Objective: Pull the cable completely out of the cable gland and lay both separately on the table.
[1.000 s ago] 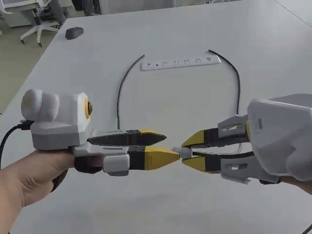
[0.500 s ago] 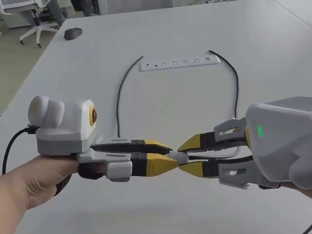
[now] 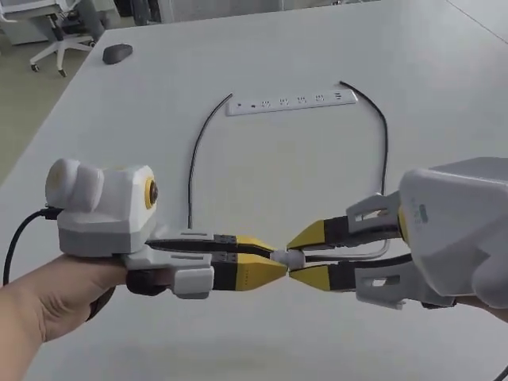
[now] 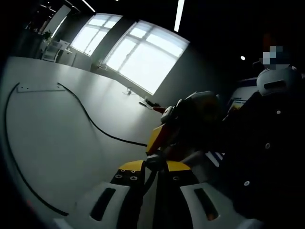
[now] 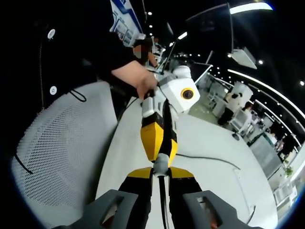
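Above the white table point(image 3: 262, 182), a small white cable gland point(image 3: 284, 256) sits between the yellow tips of both grippers. My left gripper point(image 3: 279, 259) is shut, apparently on the black cable point(image 3: 190, 175) just beside the gland. My right gripper point(image 3: 291, 258) is shut on the gland's other end. The cable's two halves trail across the table toward the power strip, one from each gripper. In the right gripper view, the gland point(image 5: 161, 164) lies at my right gripper's point(image 5: 161, 173) tips. In the left gripper view, the gland point(image 4: 155, 162) is dim.
A white power strip point(image 3: 290, 101) lies at the far middle of the table, close to both cable ends. A dark mouse point(image 3: 117, 53) rests at the far left corner, with an office chair point(image 3: 59, 40) beyond it. A mesh chair point(image 5: 57, 152) stands by the table.
The left gripper's jaws have closed together beside the gland. Both grippers have sunk slightly, and the gland has shifted a little left with them.
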A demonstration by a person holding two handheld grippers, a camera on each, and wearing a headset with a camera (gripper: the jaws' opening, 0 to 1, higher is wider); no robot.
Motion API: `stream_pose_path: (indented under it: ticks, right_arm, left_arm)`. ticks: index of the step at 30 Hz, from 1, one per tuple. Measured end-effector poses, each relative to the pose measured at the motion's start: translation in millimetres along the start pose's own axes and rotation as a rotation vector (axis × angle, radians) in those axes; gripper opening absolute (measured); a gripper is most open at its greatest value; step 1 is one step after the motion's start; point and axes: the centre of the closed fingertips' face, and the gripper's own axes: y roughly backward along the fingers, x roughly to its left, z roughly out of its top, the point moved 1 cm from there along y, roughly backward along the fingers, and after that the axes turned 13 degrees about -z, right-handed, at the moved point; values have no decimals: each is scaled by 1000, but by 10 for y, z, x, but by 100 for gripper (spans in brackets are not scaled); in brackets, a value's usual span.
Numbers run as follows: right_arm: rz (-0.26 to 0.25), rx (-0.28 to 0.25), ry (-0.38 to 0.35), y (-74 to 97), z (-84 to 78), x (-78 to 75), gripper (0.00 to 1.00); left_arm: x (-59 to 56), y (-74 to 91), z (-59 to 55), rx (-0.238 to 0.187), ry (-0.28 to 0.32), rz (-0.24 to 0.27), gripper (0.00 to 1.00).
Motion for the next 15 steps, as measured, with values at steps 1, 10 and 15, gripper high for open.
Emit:
stream_pose_path:
  ticks: [1, 10, 15]
  right_arm:
    - [0, 0, -1, 1, -1, -1, 7]
    - [9, 12, -29, 9, -25, 8, 7]
    - [29, 32, -78, -8, -57, 14, 8]
  left_arm:
    - [0, -3, 2, -1, -1, 0, 16]
    - [5, -29, -16, 27, -37, 2, 16]
    - [26, -34, -37, 43, -47, 15, 15]
